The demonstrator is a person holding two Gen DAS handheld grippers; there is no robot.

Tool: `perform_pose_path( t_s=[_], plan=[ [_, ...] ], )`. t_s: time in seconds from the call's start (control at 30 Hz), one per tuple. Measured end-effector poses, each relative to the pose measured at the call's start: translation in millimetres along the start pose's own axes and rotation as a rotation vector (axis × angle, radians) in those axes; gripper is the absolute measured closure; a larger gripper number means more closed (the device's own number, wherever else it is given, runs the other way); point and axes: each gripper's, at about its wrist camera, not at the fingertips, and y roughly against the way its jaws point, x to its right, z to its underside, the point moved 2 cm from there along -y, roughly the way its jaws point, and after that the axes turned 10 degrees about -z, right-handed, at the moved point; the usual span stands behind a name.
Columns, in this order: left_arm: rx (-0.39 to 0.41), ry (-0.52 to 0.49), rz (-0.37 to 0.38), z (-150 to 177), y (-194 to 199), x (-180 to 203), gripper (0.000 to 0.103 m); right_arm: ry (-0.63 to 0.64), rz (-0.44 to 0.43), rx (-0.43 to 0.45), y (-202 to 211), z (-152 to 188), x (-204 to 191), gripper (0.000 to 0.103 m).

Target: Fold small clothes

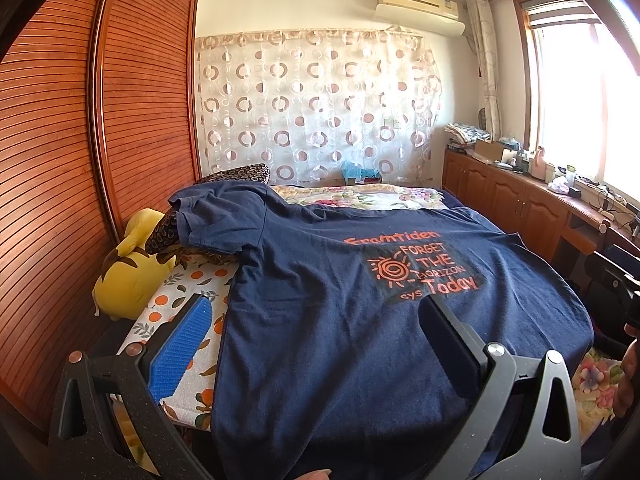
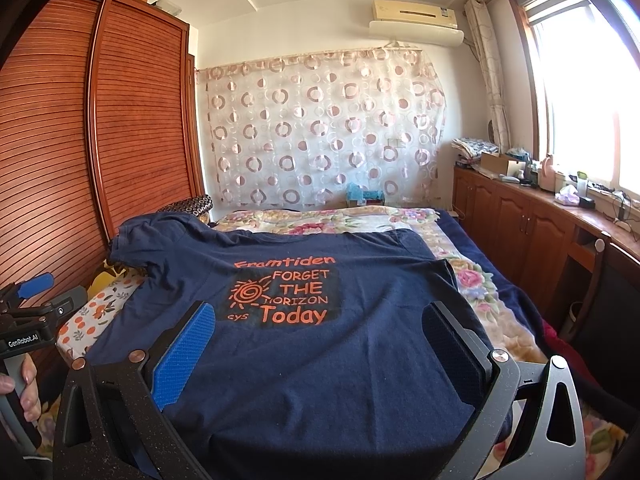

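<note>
1. Navy tee [image 2: 304,344] is lying flat on bed [image 2: 476,280], print up, hem near me.
2. I'm holding left gripper [image 1: 312,344] & right gripper [image 2: 320,344] w/ fingers spread wide, gripping nothing.
3. I'm aiming at near hem corners; pinch one layer only.

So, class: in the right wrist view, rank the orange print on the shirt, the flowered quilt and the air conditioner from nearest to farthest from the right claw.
1. Orange print, just ahead of the right claw, on the navy T-shirt.
2. Flowered quilt, beyond the shirt's far edge.
3. Air conditioner, high on the far wall.
</note>
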Motion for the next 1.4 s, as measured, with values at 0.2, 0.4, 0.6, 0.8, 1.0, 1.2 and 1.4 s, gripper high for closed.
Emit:
perform_pose_path(
  t_s=[0.2,0.4,0.6,0.8,1.0,1.2,1.4],
  plan=[
    [-0.001,0.001,0.001,0,0,-1,0.000,-0.001,0.000,-0.001,0,0,0,0.000],
    [-0.011,0.002,0.008,2,-4,-1,0.000,-0.003,-0.001,-0.006,-2,2,2,0.000],
    [-0.049,0.008,0.022,6,-15,-5,0.000,-0.009,-0.015,-0.033,-10,4,2,0.000],
    [-0.075,0.020,0.024,10,-27,-13,0.000,0.005,-0.031,-0.061,-21,4,2,0.000],
    [-0.123,0.010,0.030,10,-49,-26,0.000,0.063,-0.055,-0.101,-46,-2,-2,0.000],
    [-0.196,-0.002,0.045,15,-82,-43,0.000,0.112,-0.140,-0.196,-86,-1,-14,0.000],
    [-0.269,-0.007,0.042,18,-116,-66,0.000,0.108,-0.220,-0.332,-126,2,-16,0.000]
  ],
)
